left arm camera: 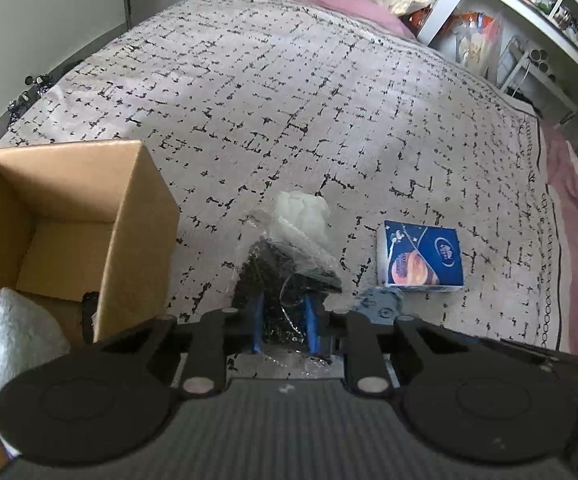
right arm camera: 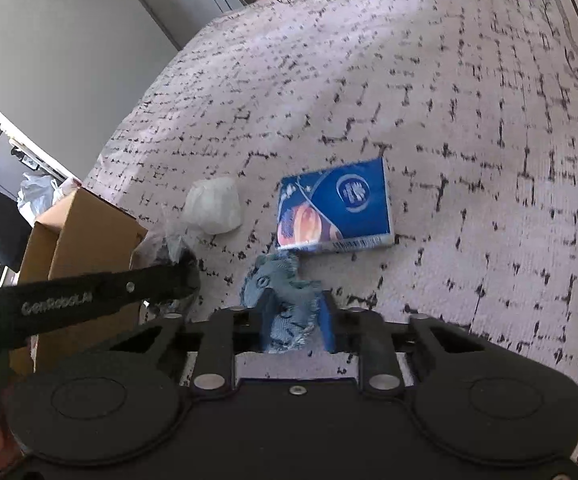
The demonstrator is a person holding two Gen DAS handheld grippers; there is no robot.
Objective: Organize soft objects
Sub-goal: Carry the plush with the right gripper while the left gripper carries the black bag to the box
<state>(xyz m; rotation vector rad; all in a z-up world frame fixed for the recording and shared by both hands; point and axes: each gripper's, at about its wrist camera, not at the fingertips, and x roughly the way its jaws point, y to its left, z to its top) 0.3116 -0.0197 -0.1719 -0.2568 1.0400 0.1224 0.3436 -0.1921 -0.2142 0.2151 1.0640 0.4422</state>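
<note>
My left gripper point(left arm camera: 285, 320) is shut on a clear plastic bag holding something black point(left arm camera: 285, 268), beside the open cardboard box point(left arm camera: 137, 216) on the left. A white crumpled soft lump point(left arm camera: 303, 210) lies just beyond the bag. My right gripper point(right arm camera: 295, 324) is shut on a blue denim cloth point(right arm camera: 281, 288), held just above the bed. A blue tissue pack point(right arm camera: 335, 204) lies on the bedspread beyond it and also shows in the left wrist view point(left arm camera: 419, 256). The white lump point(right arm camera: 213, 204) and the left gripper's arm point(right arm camera: 89, 300) show in the right wrist view.
A fluffy white-and-pink soft item point(left arm camera: 5, 332) sits in the box. The patterned bedspread point(left arm camera: 329, 100) stretches far ahead. Shelves with clutter point(left arm camera: 529, 20) stand at the right; a grey wall point(left arm camera: 49, 0) is at the left.
</note>
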